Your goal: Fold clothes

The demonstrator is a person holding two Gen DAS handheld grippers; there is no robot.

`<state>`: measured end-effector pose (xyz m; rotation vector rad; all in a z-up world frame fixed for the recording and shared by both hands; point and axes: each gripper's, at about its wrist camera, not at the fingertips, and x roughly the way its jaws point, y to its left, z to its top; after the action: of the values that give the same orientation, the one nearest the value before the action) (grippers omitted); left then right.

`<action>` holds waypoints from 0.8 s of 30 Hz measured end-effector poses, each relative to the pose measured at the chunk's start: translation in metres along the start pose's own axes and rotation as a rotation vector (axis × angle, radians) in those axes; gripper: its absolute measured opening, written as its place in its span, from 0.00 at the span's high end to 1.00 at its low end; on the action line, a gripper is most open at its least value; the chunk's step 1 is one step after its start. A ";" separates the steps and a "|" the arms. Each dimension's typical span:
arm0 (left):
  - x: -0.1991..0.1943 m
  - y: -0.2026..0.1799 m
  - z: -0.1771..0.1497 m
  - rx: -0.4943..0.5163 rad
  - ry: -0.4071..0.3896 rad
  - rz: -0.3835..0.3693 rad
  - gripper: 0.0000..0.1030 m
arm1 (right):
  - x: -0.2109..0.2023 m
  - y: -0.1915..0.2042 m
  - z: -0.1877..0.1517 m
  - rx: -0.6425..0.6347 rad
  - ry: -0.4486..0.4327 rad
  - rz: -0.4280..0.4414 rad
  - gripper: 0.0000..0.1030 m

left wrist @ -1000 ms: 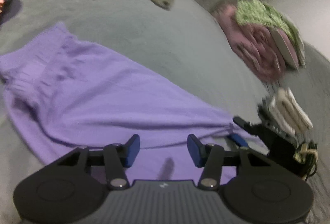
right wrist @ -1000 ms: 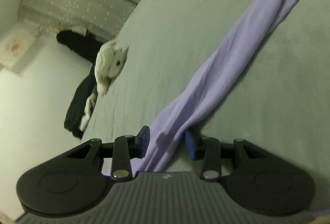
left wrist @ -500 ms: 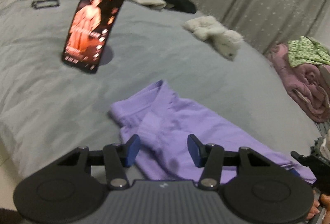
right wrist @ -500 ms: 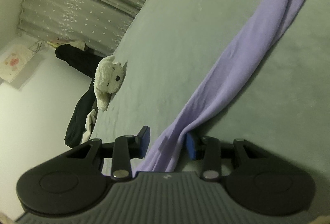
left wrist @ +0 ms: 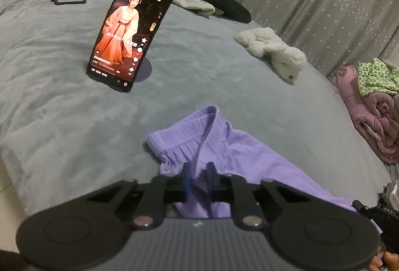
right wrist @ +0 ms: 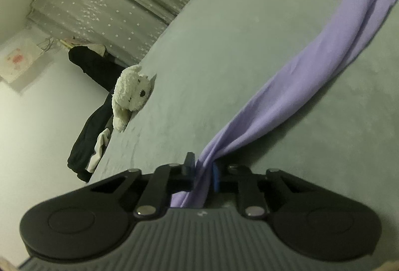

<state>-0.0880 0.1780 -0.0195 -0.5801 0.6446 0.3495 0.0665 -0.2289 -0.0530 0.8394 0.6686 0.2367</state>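
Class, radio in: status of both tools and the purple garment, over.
Left tool just closed on purple garment near waistband. Right tool just closed on its far end. Phone stands beyond, clear.

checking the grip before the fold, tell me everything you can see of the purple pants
The purple pants are soft knit cloth with a ribbed, gathered waistband and a thin drawstring. They lie on the grey bed, stretched into a long twisted band in the right wrist view. The left hand-held gripper has just closed on the waist end, and the right hand-held gripper has just closed on a bunched part at the other end. Nothing else touches them.
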 end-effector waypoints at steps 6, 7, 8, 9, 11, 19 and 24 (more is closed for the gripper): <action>-0.013 0.000 0.013 0.012 -0.084 -0.031 0.96 | -0.014 0.027 -0.004 -0.135 -0.078 -0.009 0.85; -0.014 0.001 0.016 0.007 -0.098 -0.038 0.96 | -0.017 0.031 -0.005 -0.160 -0.090 -0.008 0.85; -0.016 0.002 0.019 -0.002 -0.112 -0.048 0.96 | -0.021 0.036 -0.006 -0.185 -0.100 -0.008 0.85; -0.017 0.004 0.021 -0.010 -0.124 -0.054 0.96 | -0.022 0.041 -0.008 -0.203 -0.107 -0.008 0.85; -0.019 0.008 0.027 -0.025 -0.150 -0.060 0.97 | -0.025 0.048 -0.012 -0.233 -0.120 -0.010 0.85; -0.020 0.026 0.040 -0.031 -0.207 -0.074 0.97 | -0.043 0.071 -0.023 -0.350 -0.150 -0.036 0.85; -0.012 0.043 0.041 -0.048 -0.138 -0.100 0.97 | -0.054 0.077 -0.036 -0.412 -0.119 -0.066 0.85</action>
<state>-0.0991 0.2351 -0.0021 -0.6259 0.4738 0.3085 0.0067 -0.1800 0.0122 0.4324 0.5107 0.2522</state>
